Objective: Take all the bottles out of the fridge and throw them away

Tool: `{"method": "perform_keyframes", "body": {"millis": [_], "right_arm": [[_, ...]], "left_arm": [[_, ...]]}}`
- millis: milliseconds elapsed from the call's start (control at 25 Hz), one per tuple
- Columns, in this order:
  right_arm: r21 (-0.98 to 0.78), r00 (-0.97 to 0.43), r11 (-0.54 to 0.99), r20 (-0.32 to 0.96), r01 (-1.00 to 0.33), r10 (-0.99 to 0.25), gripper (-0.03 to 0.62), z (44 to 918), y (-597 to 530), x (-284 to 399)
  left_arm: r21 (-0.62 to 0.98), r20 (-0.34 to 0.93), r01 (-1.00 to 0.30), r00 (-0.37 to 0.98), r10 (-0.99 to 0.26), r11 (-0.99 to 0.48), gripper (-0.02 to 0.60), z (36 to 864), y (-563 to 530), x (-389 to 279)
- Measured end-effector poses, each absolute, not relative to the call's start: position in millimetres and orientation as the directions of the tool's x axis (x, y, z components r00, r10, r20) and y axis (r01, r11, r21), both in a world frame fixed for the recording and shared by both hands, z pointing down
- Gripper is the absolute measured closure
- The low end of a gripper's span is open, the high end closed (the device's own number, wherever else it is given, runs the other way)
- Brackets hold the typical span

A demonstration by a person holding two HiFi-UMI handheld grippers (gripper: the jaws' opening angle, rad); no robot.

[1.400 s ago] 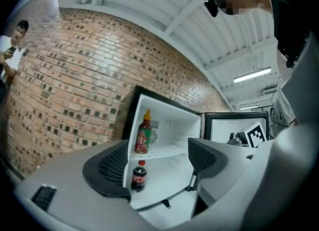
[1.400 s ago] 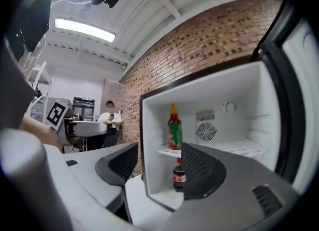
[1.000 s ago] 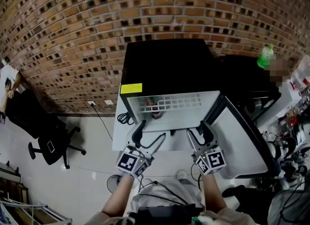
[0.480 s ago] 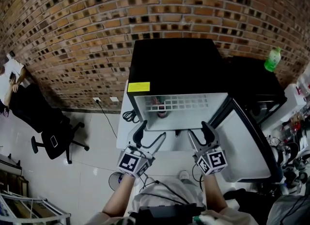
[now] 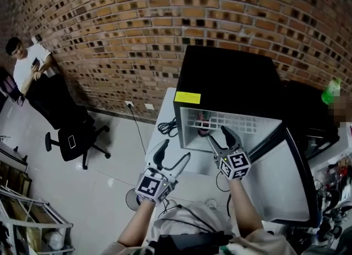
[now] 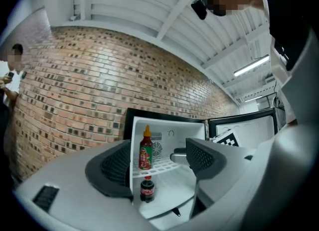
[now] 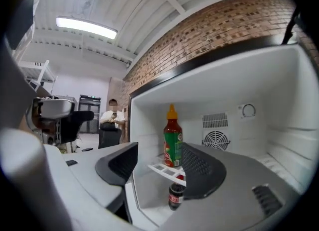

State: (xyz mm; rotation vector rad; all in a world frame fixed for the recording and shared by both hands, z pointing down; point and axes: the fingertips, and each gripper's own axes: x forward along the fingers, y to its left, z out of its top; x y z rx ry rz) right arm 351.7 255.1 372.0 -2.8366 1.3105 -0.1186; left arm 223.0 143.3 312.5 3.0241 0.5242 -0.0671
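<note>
The black mini fridge (image 5: 228, 78) stands open, its door (image 5: 283, 179) swung out to the right. On its wire shelf (image 7: 167, 171) a red sauce bottle (image 7: 172, 140) with a green label stands upright. A small dark cola bottle (image 7: 175, 196) stands on the fridge floor below it. My right gripper (image 5: 218, 135) is open at the fridge mouth, empty, with both bottles further in. My left gripper (image 5: 176, 149) is open and empty, lower left and outside the fridge. In the left gripper view the sauce bottle (image 6: 145, 150) and cola bottle (image 6: 147, 189) show beyond the left gripper (image 6: 154, 168).
A brick wall (image 5: 110, 34) runs behind the fridge. A person in a white shirt (image 5: 26, 61) stands at far left beside a black office chair (image 5: 74, 138). A green bottle (image 5: 331, 90) sits on the dark unit to the right. A cable (image 5: 166, 127) lies left of the fridge.
My right gripper has moved forward to the fridge opening. The left gripper has shifted a little. The head view has swung left, so the fridge sits further right.
</note>
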Motion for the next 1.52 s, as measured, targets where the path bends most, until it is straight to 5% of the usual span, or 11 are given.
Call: {"method": "perform_keyframes", "body": {"millis": [120,240,400,680,760,1280,1520], "right_arm": [[-0.021,0.637,-0.641,0.081,-0.768,-0.766,0.277,377.1,229.4,386.3],[0.005,0.652,-0.655,0.101,-0.756,-0.752,0.167,378.4,206.7,421.3],[0.015,0.627,-0.632,0.137,-0.775,-0.767,0.16,383.9,180.6,449.8],[-0.012,0.599,-0.606,0.136,-0.795,-0.789,0.207,373.1,164.2,458.6],[-0.017,0.607,-0.615,0.137,-0.788,-0.783,0.307,371.1,167.8,455.9],[-0.037,0.541,-0.549,0.127,-0.835,-0.832,0.313,364.0,219.2,343.9],[-0.1,0.413,-0.437,0.194,-0.894,-0.89,0.312,389.5,202.8,275.9]], "left_arm": [[0.079,-0.053,0.297,0.955,0.293,-0.952,0.23,298.9,135.7,212.4],[0.081,-0.054,0.233,0.972,0.23,-0.969,0.23,298.6,118.9,200.7],[0.093,-0.057,0.163,0.986,0.158,-0.982,0.23,299.9,106.4,185.6],[0.097,-0.053,0.091,0.995,0.086,-0.991,0.23,300.4,92.1,166.8],[0.106,-0.045,0.086,0.996,0.082,-0.991,0.23,302.3,90.5,164.9],[0.155,-0.012,0.162,0.987,0.162,-0.975,0.231,322.2,121.4,183.0],[0.156,0.015,0.084,0.996,0.088,-0.984,0.23,364.0,96.1,165.6]]}}
